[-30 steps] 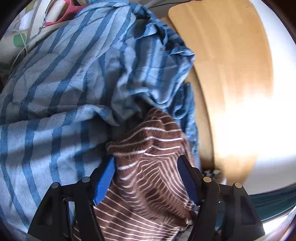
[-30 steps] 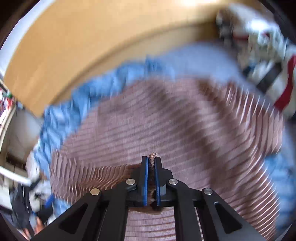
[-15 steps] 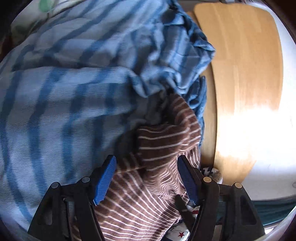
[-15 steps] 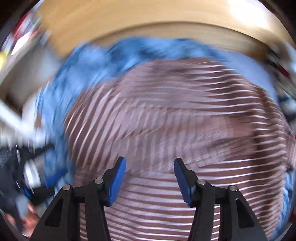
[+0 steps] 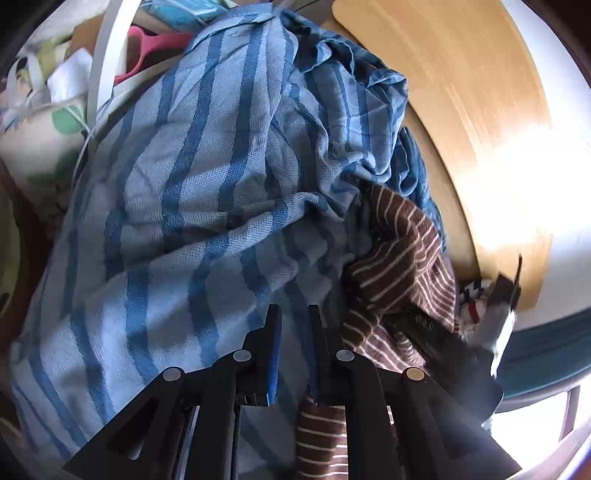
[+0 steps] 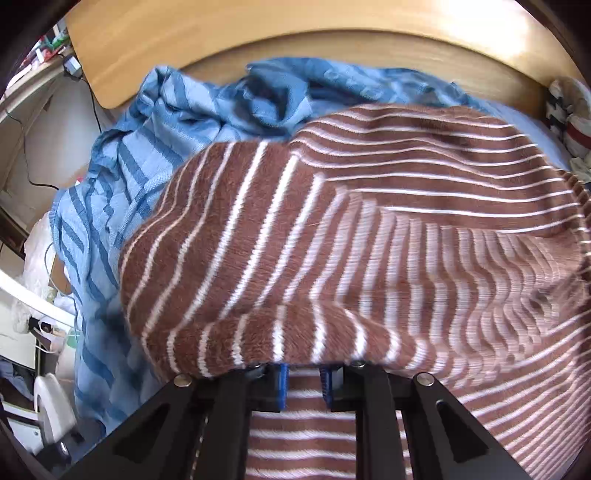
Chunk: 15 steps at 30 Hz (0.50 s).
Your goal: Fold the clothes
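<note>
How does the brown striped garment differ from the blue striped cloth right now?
The fuzzy brown knit garment with thin white stripes lies on top; the light blue woven cloth with broad dark blue stripes lies crumpled beneath and beside it. The brown one looks smoother, the blue one heavily wrinkled. Both are striped fabrics.

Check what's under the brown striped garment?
The brown striped garment lies on the blue striped cloth, which shows around its edges. Whatever lies beneath the middle is covered.

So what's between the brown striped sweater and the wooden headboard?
Right wrist view: crumpled blue striped cloth lies between the brown white-striped sweater and the wooden headboard.
</note>
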### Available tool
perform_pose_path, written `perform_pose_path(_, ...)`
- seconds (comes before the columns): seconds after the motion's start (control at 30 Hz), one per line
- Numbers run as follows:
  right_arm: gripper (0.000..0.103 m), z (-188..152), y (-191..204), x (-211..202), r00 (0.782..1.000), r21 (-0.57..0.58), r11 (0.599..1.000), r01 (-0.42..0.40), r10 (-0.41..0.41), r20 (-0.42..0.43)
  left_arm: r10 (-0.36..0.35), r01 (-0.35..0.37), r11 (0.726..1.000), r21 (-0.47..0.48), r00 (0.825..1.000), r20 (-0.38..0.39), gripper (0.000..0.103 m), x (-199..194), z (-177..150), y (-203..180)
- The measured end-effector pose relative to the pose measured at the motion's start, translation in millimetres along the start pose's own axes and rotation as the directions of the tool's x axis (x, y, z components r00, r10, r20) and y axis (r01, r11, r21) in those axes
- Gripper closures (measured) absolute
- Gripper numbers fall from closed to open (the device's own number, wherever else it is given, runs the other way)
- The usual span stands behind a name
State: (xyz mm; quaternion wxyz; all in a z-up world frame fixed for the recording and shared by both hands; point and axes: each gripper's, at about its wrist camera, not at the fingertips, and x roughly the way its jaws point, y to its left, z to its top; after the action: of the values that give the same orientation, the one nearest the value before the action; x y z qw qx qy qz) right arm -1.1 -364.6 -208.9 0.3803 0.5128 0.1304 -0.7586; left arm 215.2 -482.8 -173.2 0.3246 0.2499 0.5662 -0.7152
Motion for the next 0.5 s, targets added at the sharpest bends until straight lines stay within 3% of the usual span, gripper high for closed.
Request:
perform_pose_path(0.13,0.096,1,56,12,1.000,-0.162,0.987,0.006,-0.006,0.000,0.001,-0.001,1.000,-0.009,1.000,0.020,0.090,-10,2,13)
perform_pose_path(0.2,0.096,14,67,19,0.999,-0.133,0.991,-0.033,0.029,-0.028,-0.015,0.015,1.000,-0.012,0.999,0.030,0.090,-17,3,16)
perform_pose_path(0.27,0.096,27,61,22,0.997,-0.062,0.996,-0.069,0.066,-0.051,-0.037,0.037,0.999,-0.002,0.998,0.044,0.090,-23,3,15)
perform_pose_path(0.43,0.096,17,33,1,0.979,-0.188,0.965,-0.182,0.161,-0.123,-0.093,0.091,0.994,0.055,0.995,0.026,0.090,-21,0,-7)
perform_pose_path(0.5,0.055,9,4,-23,0.968,-0.166,0.960,-0.227,0.204,-0.144,-0.128,0.129,0.989,0.067,0.992,-0.011,0.090,-12,-2,-19)
